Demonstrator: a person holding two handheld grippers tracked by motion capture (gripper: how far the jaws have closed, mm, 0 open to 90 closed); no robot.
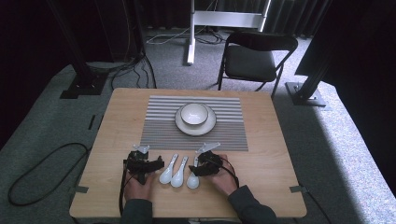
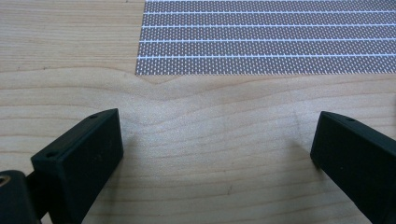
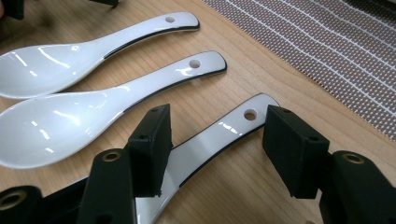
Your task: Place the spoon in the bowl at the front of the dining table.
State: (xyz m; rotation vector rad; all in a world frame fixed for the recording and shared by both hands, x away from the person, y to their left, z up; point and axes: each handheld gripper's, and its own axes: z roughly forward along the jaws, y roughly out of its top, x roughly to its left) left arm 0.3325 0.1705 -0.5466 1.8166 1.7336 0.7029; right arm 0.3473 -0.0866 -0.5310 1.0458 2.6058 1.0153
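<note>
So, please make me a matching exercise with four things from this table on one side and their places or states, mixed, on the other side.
Things:
1. bowl
2. right gripper
3. left gripper
4. striped mat

Places or states:
A. open over bare wood
B. lies under the plate
C. jaws on either side of a spoon handle
D. sits on the plate

Pairs: 1-D, 2-C, 3-A, 4-B

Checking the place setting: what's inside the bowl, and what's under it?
The bowl looks empty and sits on a plate, which lies on the striped placemat. The plate's centre is covered by the bowl.
</note>
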